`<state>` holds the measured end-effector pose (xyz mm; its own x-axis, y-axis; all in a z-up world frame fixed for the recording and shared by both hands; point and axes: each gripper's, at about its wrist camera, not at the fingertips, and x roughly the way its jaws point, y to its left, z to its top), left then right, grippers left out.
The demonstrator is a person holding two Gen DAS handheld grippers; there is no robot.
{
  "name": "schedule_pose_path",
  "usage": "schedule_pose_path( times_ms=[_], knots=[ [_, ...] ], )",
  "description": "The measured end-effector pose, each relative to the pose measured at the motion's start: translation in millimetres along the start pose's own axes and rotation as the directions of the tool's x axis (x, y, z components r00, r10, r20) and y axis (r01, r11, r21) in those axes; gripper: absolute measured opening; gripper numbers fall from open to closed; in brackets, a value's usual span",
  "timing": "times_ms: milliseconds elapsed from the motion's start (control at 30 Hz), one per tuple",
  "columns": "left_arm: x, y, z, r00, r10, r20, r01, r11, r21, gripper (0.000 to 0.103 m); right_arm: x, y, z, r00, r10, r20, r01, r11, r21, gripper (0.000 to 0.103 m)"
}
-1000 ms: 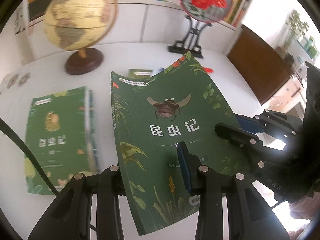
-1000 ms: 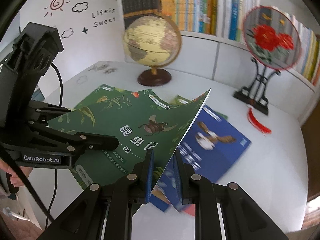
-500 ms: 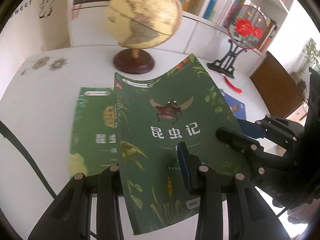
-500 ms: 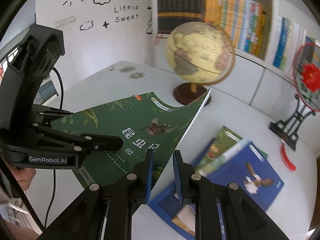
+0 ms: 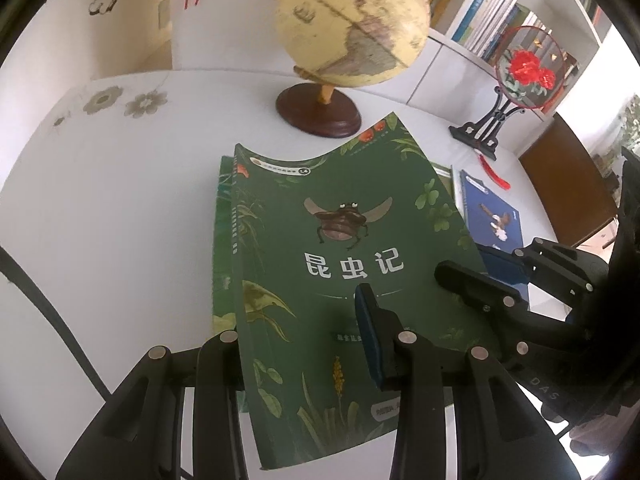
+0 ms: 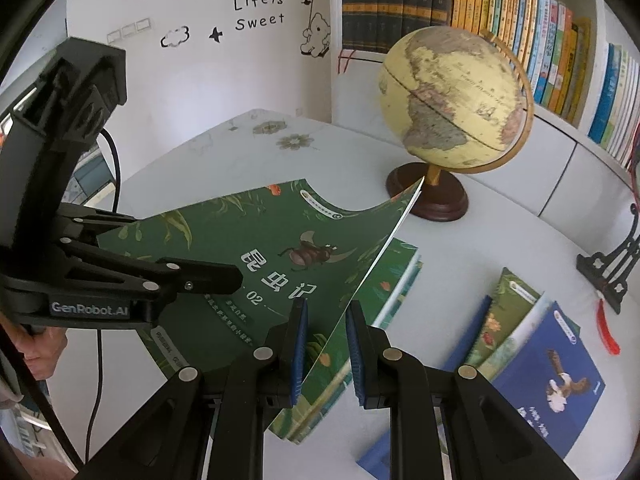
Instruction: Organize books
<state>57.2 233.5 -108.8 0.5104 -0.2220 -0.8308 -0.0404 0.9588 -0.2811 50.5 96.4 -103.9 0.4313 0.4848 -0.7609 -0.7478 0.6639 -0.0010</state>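
Observation:
A green book with a beetle on its cover (image 5: 352, 240) (image 6: 224, 240) hangs bent above the white table (image 5: 100, 220). My left gripper (image 5: 296, 332) (image 6: 200, 276) is shut on its near edge, one blue pad (image 5: 370, 336) pressed on the cover. My right gripper (image 6: 326, 344) (image 5: 460, 280) is shut on the book's right edge. Directly beneath lies a second green book (image 5: 222, 240) (image 6: 400, 280), flat on the table and mostly hidden. A blue book with a bird (image 5: 492, 216) (image 6: 560, 380) lies to the right, overlapping another green book (image 6: 508, 304).
A globe on a dark wooden base (image 5: 352, 24) (image 6: 452, 96) stands just beyond the books. A round fan ornament with red flowers (image 5: 524, 68) sits on a black stand (image 6: 612, 260) at the back right. Shelves full of books (image 6: 520, 20) line the wall. A hand (image 6: 40, 352) shows at the left.
Both grippers carried the beetle book left across the table. It now hangs over the second green book, which earlier lay well to its left. The grips look the same.

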Motion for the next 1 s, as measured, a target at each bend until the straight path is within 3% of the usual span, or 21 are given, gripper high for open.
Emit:
schedule_pose_path(
  times_ms=[233, 433, 600, 867, 933, 1000],
  knots=[
    [14.3, 14.4, -4.0, 0.999, -0.002, -0.053, -0.001, 0.999, -0.049, 0.034, 21.0, -4.1, -4.9, 0.999, 0.009, -0.042, -0.007, 0.999, 0.053, 0.019],
    [28.6, 26.8, -7.0, 0.99, 0.074, -0.123, -0.085, 0.993, -0.086, 0.034, 43.5, -9.4, -15.1, 0.99, -0.01, -0.139, 0.021, 0.997, 0.079, 0.02],
    [32.4, 40.9, -3.0, 0.994, 0.042, -0.102, -0.06, 0.983, -0.174, 0.037, 57.7, -24.2, -24.5, 0.986, 0.028, -0.163, 0.006, 0.979, 0.204, 0.022],
    [36.2, 38.3, 3.8, 0.991, 0.081, -0.108, -0.097, 0.984, -0.151, 0.037, 65.8, -27.1, -27.5, 0.985, 0.022, -0.174, 0.017, 0.976, 0.217, 0.024],
    [33.6, 41.1, 2.7, 0.99, 0.094, -0.103, -0.11, 0.981, -0.163, 0.039, 66.2, -27.6, -28.0, 0.984, 0.02, -0.175, 0.02, 0.975, 0.221, 0.027],
    [29.7, 46.7, 4.1, 0.991, 0.095, -0.095, -0.111, 0.976, -0.187, 0.039, 66.9, -26.6, -28.4, 0.981, 0.025, -0.191, 0.018, 0.976, 0.216, 0.037]
  ],
)
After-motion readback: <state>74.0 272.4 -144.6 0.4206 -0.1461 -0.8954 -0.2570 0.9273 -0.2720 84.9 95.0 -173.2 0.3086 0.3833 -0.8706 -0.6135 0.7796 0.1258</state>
